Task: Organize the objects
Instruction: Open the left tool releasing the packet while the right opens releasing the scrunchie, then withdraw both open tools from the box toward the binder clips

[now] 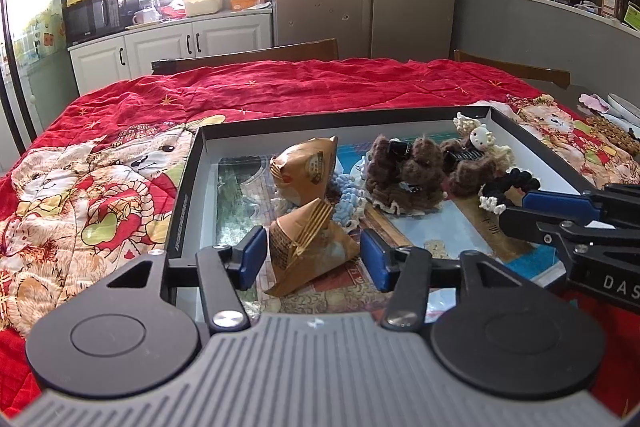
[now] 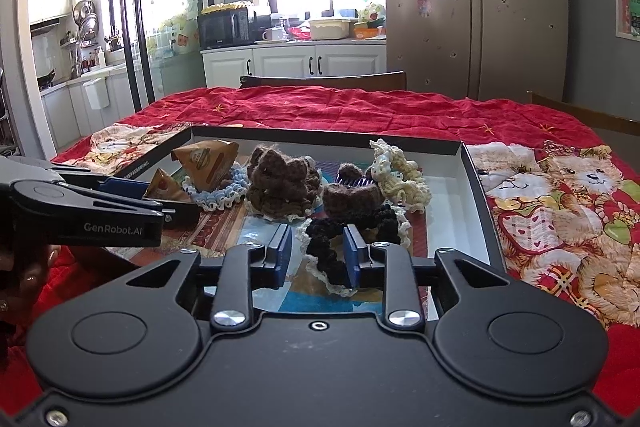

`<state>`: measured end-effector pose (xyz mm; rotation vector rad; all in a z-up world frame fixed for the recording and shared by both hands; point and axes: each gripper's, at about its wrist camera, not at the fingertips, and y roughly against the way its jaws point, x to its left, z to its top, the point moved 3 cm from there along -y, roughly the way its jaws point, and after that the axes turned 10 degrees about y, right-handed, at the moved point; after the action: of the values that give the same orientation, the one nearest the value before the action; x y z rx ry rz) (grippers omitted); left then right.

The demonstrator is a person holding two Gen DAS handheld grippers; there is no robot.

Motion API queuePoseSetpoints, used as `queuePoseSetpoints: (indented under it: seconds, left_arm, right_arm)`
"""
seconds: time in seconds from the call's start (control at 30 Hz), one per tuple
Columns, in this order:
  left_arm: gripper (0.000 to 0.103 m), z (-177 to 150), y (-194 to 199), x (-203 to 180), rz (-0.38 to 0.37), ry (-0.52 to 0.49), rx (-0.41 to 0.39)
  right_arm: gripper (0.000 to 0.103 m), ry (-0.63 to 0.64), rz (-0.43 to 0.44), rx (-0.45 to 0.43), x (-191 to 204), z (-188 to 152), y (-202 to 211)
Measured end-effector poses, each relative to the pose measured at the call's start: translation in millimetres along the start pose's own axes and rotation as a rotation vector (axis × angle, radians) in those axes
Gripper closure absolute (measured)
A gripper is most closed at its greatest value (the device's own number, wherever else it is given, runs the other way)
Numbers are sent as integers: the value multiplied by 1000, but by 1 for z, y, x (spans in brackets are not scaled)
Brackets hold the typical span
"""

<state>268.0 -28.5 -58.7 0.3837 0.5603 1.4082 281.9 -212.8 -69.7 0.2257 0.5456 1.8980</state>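
My left hand-held gripper [image 1: 314, 255] stands spread around a creased brown triangular snack packet [image 1: 308, 247], untouched; my right hand-held gripper [image 2: 316, 257], parted, brackets a black crocheted scrunchie [image 2: 326, 247] with cream edging.

A: What sits between the right gripper [image 2: 316, 255] pads?

B: A black crocheted scrunchie [image 2: 326, 251] with a cream frill. The right pad touches it; the left pad stands clear, so the jaws are parted.

A: And the rest of the black-rimmed tray [image 2: 478, 187]?

B: Two brown crocheted hair clips [image 2: 282, 183], a cream crocheted piece [image 2: 400, 175] near the far right corner, a blue-and-white scrunchie [image 2: 218, 193], and two triangular brown snack packets [image 2: 208, 163] on the left.

A: Where is the left gripper [image 2: 176, 205]?

B: It comes in from the left edge, its tips at the nearer packet [image 2: 166, 187]; I can't tell its jaws from here. The tray lies on a red teddy-bear quilt [image 2: 560, 211]
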Motion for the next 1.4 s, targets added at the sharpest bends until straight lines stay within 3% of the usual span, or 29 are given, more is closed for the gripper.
queuePoseSetpoints:
  seconds: [0.77,0.97,1.13,1.4]
  left_arm:
    - [11,8,23,-6,-5,-5,-84]
    - [9,13,37,-5,-11,21,-95]
    - [1,14,54,-7,-11,22,-125]
    - [1,13,81,-12,-17,24,-146]
  right_arm:
    - [59,-84,-5,-47,-9,10,21]
    - [57,-93,-8,-65,-11,17,39]
    - [53,-92,-3,-84,-10,24,59]
    - [52,-92,-7,-97,-9,27,92]
